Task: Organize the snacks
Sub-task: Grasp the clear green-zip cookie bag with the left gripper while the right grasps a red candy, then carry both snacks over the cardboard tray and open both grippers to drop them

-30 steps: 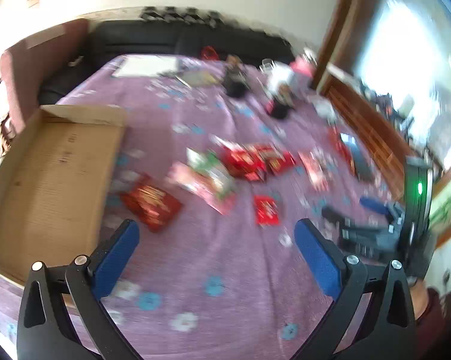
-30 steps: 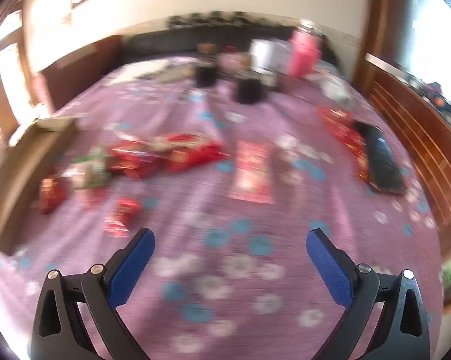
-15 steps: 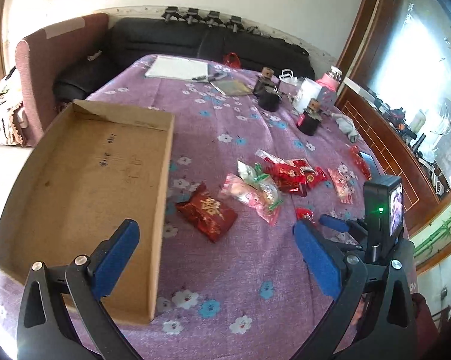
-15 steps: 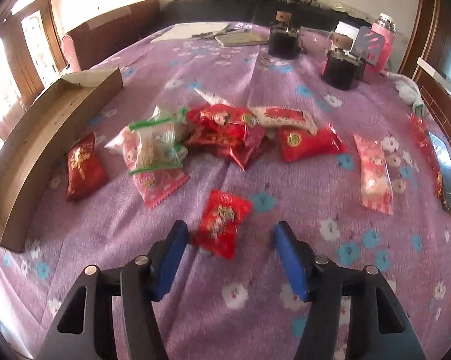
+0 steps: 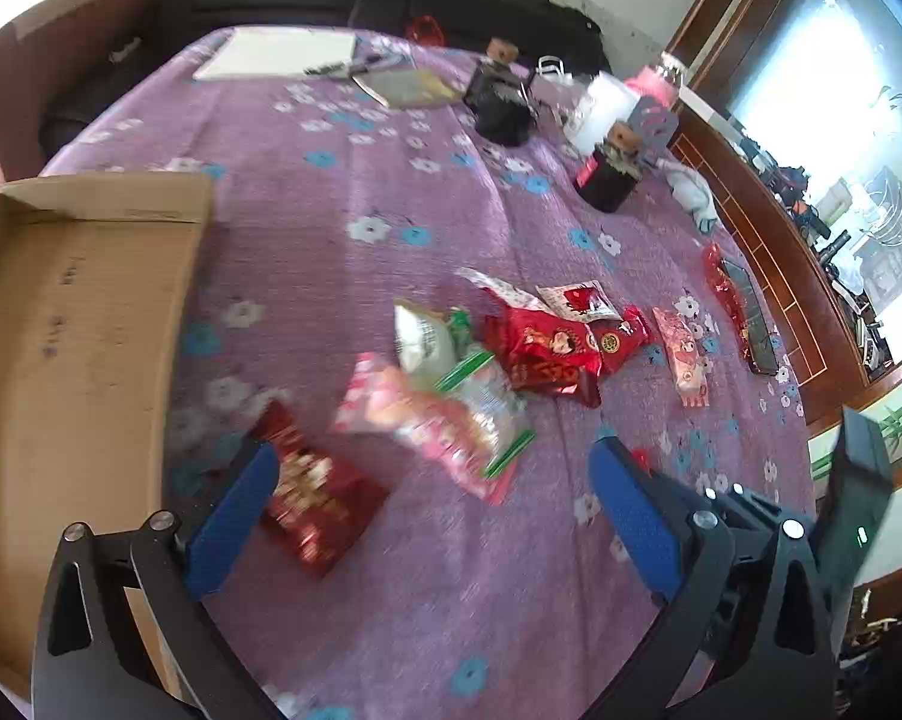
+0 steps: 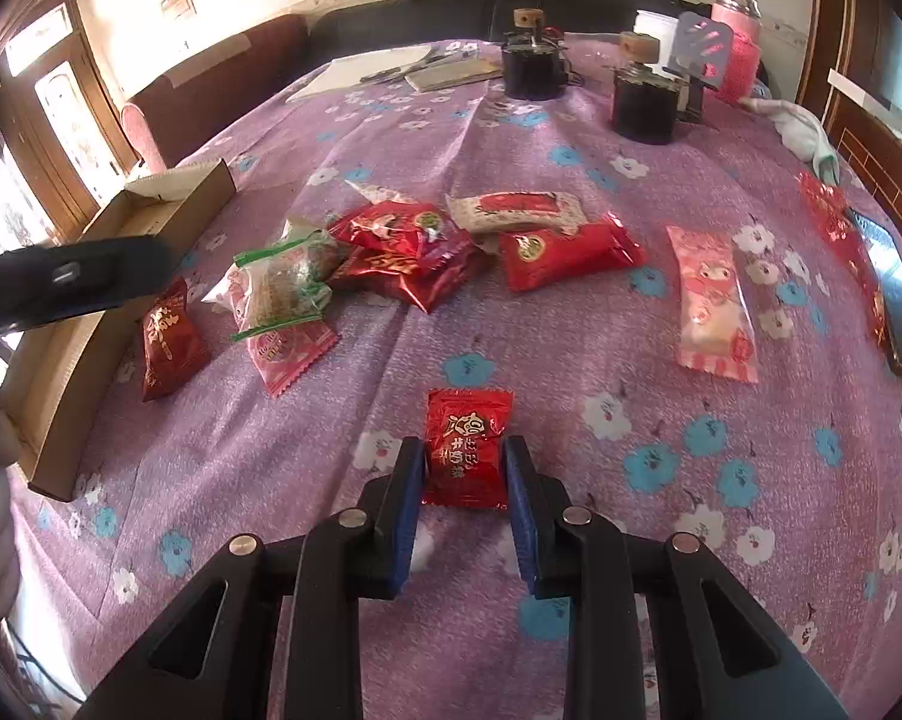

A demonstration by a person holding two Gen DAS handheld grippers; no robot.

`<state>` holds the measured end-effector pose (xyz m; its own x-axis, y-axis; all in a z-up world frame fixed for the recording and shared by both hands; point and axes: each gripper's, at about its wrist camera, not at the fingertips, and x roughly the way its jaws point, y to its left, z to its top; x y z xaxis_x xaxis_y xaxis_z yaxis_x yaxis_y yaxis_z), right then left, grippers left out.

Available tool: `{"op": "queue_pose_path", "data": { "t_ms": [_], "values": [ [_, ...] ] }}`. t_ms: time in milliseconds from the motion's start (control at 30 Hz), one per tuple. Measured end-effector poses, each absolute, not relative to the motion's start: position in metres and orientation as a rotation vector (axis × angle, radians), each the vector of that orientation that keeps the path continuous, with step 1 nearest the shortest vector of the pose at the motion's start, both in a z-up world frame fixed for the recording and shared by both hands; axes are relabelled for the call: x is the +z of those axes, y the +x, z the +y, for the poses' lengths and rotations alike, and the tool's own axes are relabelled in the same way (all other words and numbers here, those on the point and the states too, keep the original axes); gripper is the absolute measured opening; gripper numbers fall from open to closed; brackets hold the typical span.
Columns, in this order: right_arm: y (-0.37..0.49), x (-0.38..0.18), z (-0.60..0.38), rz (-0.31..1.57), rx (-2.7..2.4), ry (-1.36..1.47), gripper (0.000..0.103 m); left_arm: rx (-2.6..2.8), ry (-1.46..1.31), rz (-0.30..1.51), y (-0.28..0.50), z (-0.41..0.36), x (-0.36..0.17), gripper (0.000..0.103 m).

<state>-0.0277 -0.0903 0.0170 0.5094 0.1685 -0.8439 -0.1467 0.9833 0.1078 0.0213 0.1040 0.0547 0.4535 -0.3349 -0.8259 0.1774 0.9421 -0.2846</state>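
Snacks risk: right hand-held gripper (image 6: 464,474), jaws just closing, is pinching the small red packet (image 6: 466,447) by its slippery edges; left hand-held gripper (image 5: 426,510) is gaping empty.

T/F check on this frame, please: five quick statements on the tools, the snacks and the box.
1. The right tool is closed on a small red packet. True; its jaws have just been closing and the pads now sit against the packet's sides.
2. The left tool grips the green-striped bag. False; its jaws stand wide open and nothing is pinched. The green-striped bag lies further out on the cloth.
3. The cardboard box holds several snacks. False; its visible inside shows no snacks.
4. A pink packet lies apart from the main heap of red packets. True.
5. A dark red packet lies on the cloth beside the box. True.
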Motion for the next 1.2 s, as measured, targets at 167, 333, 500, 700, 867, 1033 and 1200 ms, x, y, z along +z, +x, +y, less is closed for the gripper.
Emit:
{"op": "queue_pose_path", "data": {
  "t_ms": [167, 333, 500, 700, 867, 1033, 1200],
  "values": [
    [-0.031, 0.017, -0.095, 1.015, 0.207, 0.03, 0.028, -0.28, -0.025, 1.04, 0.026, 0.075, 0.052, 0.09],
    [-0.032, 0.017, -0.096, 1.007, 0.214, 0.041, 0.028, -0.284, 0.108, 1.088, 0.03, 0.05, 0.038, 0.037],
    [-0.033, 0.018, -0.097, 0.999, 0.217, 0.051, 0.027, -0.307, 0.134, 1.071, 0.02, 0.044, 0.041, 0.019],
    [-0.042, 0.031, -0.107, 0.967, 0.235, 0.106, 0.021, -0.384, -0.003, 1.03, 0.007, 0.067, 0.066, 0.019],
    [-0.052, 0.045, -0.105, 0.938, 0.26, 0.124, 0.021, -0.405, -0.099, 0.979, -0.007, 0.093, 0.093, 0.019],
    [-0.059, 0.06, -0.087, 0.915, 0.291, 0.101, 0.021, -0.374, -0.134, 0.923, -0.022, 0.13, 0.116, 0.019],
    [-0.061, 0.073, -0.056, 0.897, 0.342, 0.065, 0.021, -0.303, -0.132, 0.886, -0.033, 0.17, 0.127, 0.019]
  ]
}}
